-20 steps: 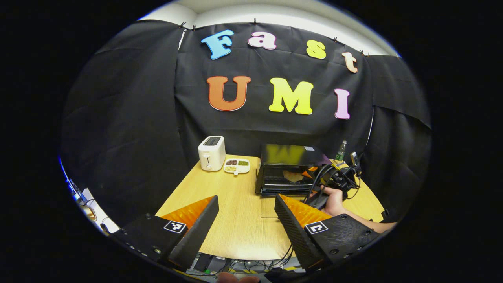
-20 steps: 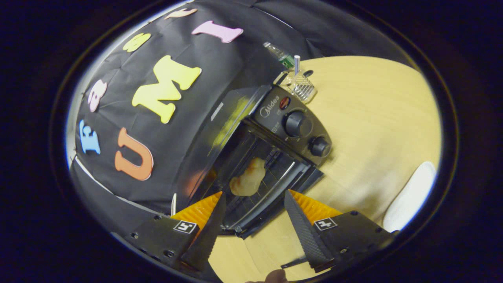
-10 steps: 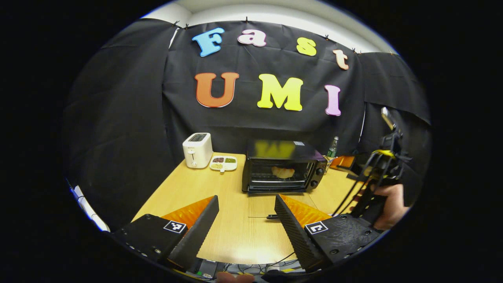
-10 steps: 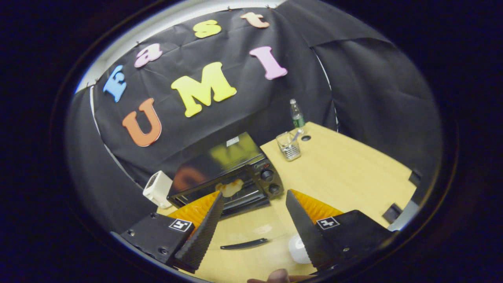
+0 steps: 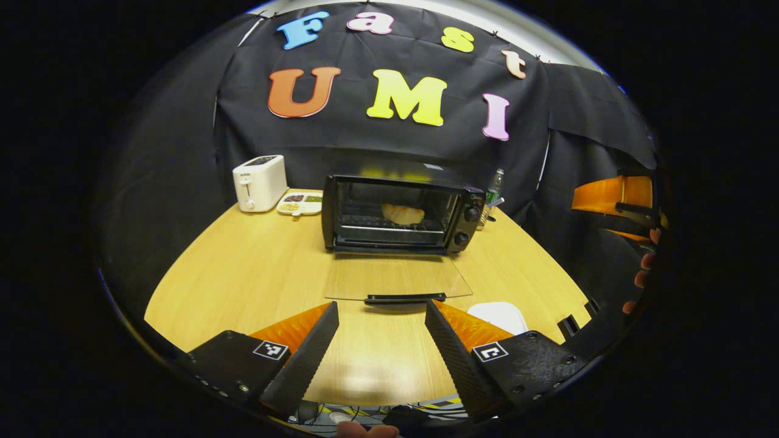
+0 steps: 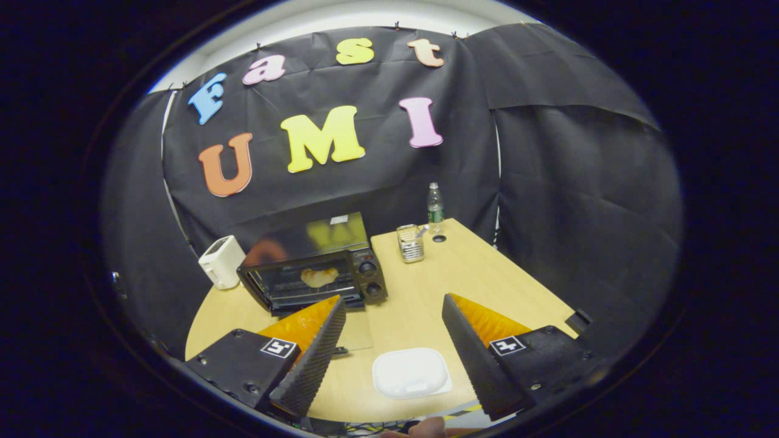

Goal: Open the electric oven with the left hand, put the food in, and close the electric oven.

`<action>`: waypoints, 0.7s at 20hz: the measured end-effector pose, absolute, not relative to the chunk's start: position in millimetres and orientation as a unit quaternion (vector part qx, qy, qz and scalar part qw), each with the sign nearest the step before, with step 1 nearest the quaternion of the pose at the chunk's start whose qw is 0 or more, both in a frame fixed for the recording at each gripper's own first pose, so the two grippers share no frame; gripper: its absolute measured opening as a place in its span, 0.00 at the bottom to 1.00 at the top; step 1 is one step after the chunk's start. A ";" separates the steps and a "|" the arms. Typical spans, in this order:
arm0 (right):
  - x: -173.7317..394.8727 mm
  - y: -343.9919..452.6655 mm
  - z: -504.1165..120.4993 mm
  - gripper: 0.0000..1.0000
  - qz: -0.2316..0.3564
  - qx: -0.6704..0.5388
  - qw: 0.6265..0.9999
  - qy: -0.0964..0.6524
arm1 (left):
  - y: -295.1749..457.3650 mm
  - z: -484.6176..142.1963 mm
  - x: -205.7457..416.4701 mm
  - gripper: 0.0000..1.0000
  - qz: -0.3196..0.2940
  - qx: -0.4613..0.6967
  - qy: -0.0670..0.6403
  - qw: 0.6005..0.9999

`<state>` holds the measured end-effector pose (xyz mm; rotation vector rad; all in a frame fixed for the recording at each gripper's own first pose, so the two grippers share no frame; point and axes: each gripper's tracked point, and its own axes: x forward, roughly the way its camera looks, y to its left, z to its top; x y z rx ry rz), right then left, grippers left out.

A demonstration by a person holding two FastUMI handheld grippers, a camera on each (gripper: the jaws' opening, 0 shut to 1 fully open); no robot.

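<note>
Both grippers, left gripper and right gripper, are hanging spread and empty while the food is sitting on the rack inside the electric oven, so closing is pending: the left needs to lift the lowered door's handle.

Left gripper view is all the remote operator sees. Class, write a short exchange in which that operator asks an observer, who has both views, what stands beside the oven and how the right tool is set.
Operator: What stands right of the oven, near the bottle? The oven hides most of it from me.
Observer: A clear holder with a utensil in it, on the table just in front of the bottle.
Operator: And the right tool? I see it from the side, at my edge.
Observer: It is open, with nothing between its fingers, above the white dish.
</note>
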<state>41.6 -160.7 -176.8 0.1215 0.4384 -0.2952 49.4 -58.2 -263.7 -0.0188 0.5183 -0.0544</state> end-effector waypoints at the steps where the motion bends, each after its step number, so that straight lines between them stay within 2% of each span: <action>1: 34.4 -163.9 -181.0 0.98 -0.144 0.052 0.962 0.227 | -63.0 -274.8 55.0 0.94 -0.029 -0.011 0.262 0.965; 2: 26.3 -166.6 -186.3 0.99 -0.144 0.046 0.960 0.238 | -68.0 -285.3 60.2 0.94 -0.030 -0.014 0.268 0.963; 3: 20.6 -170.4 -188.9 0.96 -0.144 0.039 0.958 0.245 | -72.9 -296.1 69.2 0.94 -0.032 -0.017 0.276 0.960; 4: 16.1 -174.3 -190.0 1.00 -0.145 0.035 0.957 0.250 | -78.9 -311.3 75.2 0.94 -0.036 -0.018 0.287 0.957; 7: 5.0 -186.1 -199.9 1.00 -0.147 0.029 0.950 0.275 | -80.5 -355.3 88.9 0.95 -0.024 -0.010 0.328 0.944; 9: -2.0 -197.4 -202.7 1.00 -0.155 0.032 0.945 0.288 | -82.4 -372.8 97.9 0.94 -0.014 -0.007 0.343 0.939; 10: -3.0 -205.1 -202.3 0.96 -0.161 0.031 0.943 0.290 | -83.8 -380.6 101.2 0.94 -0.009 -0.003 0.351 0.936; 11: -5.6 -213.0 -203.2 1.00 -0.167 0.031 0.941 0.293 | -84.4 -387.2 104.3 0.94 -0.005 0.002 0.356 0.935; 14: -10.6 -224.4 -203.0 1.00 -0.177 0.039 0.937 0.298 | -84.2 -395.3 117.5 0.95 0.002 0.007 0.353 0.936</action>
